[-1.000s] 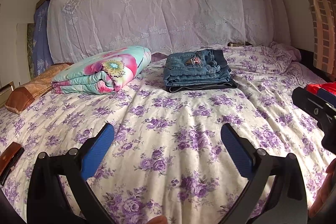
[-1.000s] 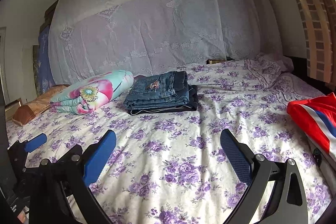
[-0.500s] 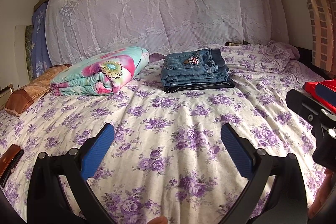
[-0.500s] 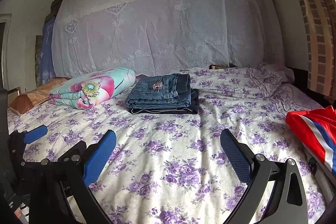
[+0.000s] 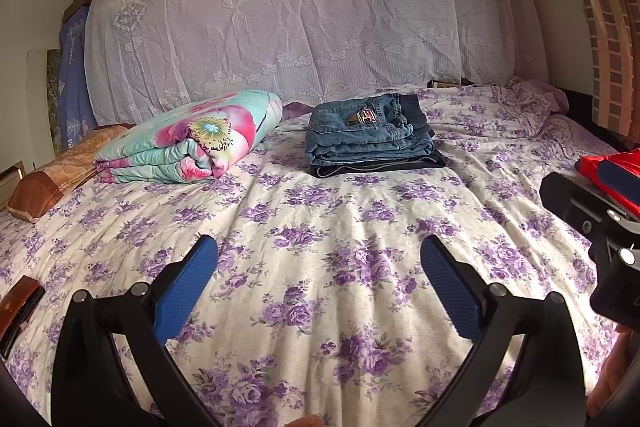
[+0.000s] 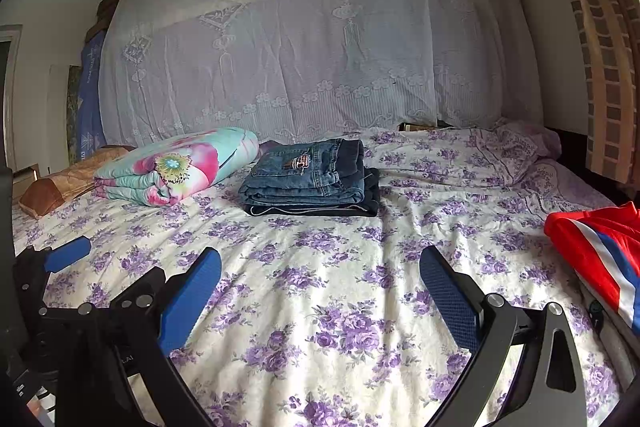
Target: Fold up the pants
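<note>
Both tongs are spread wide with nothing in them: left gripper (image 5: 318, 267), right gripper (image 6: 320, 267), hovering over the flowery bedsheet (image 6: 340, 307). Folded jeans (image 6: 310, 177) sit near the bed's far edge beside a rolled quilt (image 6: 176, 167); their patch label's too small to read.

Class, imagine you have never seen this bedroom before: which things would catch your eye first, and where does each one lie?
A folded stack of jeans lies far back on the flowered bed, beside a bright rolled quilt on its left. A red striped garment sits at the bed's right edge. Near the camera, the left gripper and right gripper hover over the sheet, jaws wide apart and holding nothing.
</note>
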